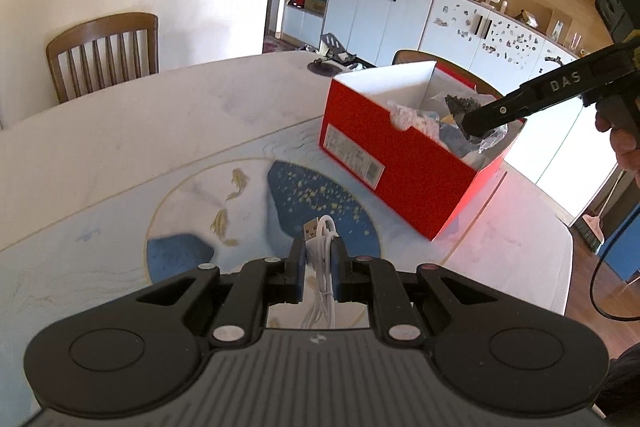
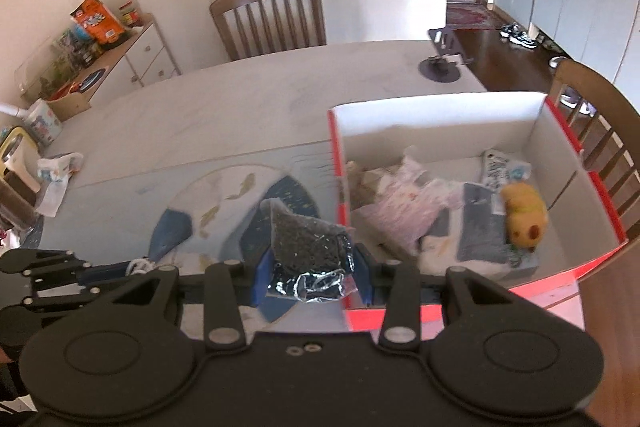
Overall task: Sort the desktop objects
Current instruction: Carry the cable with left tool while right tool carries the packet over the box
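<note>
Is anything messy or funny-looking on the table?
Nothing is spilled or broken. A crumpled wrapper lies loose at the table's far left edge, away from the red box, where the other things are piled.

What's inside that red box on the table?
The red box holds a yellow plush toy, crumpled pale bags and grey cloth; anything beneath them is covered.

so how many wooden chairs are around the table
2: one brown slat-backed wooden chair at the table's far side against the white wall, another brown wooden chair just behind the red cardboard box. More may sit out of view.
</note>
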Motion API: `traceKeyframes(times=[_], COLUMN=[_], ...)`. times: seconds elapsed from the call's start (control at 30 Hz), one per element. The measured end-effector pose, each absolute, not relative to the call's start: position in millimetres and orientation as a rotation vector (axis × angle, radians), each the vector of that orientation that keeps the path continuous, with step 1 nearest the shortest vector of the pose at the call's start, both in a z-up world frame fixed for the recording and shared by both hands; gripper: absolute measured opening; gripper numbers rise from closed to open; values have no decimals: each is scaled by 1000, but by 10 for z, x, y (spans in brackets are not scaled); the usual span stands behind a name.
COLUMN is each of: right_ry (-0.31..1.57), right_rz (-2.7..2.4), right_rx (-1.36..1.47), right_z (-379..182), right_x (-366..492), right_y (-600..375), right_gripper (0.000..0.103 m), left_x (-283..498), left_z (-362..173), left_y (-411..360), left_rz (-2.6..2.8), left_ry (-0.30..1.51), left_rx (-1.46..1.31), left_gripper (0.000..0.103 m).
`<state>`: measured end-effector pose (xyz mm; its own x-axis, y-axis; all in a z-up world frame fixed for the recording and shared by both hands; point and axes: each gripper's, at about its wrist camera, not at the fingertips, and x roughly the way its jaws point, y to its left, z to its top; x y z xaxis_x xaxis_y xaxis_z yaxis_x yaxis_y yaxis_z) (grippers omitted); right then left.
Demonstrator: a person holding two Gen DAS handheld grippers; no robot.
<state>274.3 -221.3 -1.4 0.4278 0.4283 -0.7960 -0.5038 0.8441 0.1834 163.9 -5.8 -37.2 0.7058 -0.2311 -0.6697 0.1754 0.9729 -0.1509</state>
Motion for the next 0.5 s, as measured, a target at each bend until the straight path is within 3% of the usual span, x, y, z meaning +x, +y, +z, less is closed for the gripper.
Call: traceKeyframes(times=[0.5], right_ry=[966], right_rz=[557], right_rx=[-75], right_z=[-72], right_x=[3057], right_y=[-2703], right_gripper=[41], left_x=[1877], left_z=[-218], left_y=[-471], left_rz=[-240], left_ry=[736], left_rx=[-72], left_gripper=[11])
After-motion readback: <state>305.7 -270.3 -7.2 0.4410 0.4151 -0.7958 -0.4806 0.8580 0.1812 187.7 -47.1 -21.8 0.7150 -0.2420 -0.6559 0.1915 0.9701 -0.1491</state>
